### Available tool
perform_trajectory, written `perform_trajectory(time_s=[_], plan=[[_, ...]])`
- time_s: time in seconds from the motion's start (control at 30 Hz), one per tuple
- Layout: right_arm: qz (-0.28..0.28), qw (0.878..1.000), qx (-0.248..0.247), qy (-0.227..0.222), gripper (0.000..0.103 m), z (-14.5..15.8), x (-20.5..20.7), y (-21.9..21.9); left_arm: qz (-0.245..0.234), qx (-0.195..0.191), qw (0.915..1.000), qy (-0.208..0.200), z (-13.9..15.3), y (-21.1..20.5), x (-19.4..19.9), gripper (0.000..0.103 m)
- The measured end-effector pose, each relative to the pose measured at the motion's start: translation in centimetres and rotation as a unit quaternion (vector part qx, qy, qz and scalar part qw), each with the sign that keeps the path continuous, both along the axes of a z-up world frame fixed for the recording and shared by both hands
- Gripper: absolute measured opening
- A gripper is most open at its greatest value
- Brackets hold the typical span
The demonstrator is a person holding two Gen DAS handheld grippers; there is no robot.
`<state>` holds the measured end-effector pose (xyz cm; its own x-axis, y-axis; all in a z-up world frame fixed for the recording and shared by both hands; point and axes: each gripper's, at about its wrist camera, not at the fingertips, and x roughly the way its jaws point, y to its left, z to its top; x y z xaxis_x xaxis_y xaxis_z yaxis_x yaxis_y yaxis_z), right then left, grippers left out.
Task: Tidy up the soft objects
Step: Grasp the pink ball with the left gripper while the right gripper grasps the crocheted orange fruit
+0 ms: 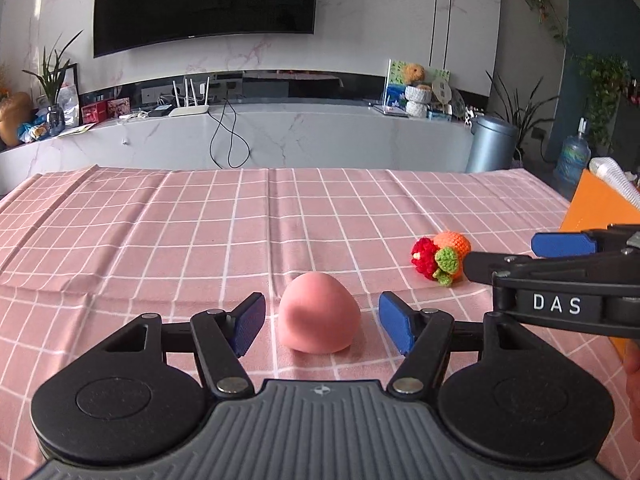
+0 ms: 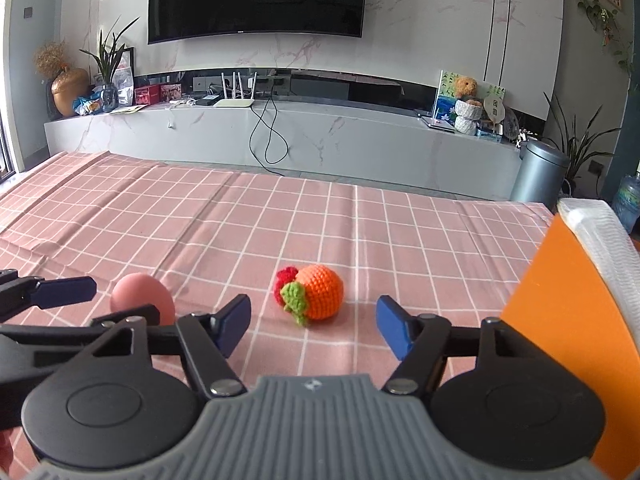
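A soft pink peach-shaped toy lies on the pink checked cloth, between the blue pads of my left gripper, which is open with a gap on each side. The same toy shows at the left in the right wrist view, half hidden by the left gripper. A crocheted orange fruit with green leaves and a red crocheted piece behind it lie just ahead of my right gripper, open, not touching them. In the left wrist view the crocheted pair lies at the right gripper's tips.
An orange box with a white padded rim stands at the table's right side, close to my right gripper. The checked tablecloth has folds on the left. Beyond the table is a marble TV bench with a router, plants and a metal bin.
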<state>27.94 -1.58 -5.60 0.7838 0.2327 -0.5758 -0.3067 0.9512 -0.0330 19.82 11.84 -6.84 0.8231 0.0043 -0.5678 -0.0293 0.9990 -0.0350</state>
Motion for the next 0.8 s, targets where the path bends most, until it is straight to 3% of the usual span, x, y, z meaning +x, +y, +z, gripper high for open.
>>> perform_trajectory(time_s=[0.43,0.57,0.8], plan=[[0.003,1.000,-0.018,0.013,0.065,-2.5,4.7,1.8,-0.009,-0.005,0.9994,0.034,-1.1,-0.2,2.0,0.064],[0.008,0.999,-0.025,0.020,0.057,-3.0,5.6,2.1,-0.009,-0.001,0.9991,0.040,-1.1,-0.5,2.2,0.060],[0.010,0.999,-0.022,0.039,0.054,-3.7,6.3,2.3,-0.005,-0.003,0.9988,0.049,-0.9,-0.6,2.5,0.057]])
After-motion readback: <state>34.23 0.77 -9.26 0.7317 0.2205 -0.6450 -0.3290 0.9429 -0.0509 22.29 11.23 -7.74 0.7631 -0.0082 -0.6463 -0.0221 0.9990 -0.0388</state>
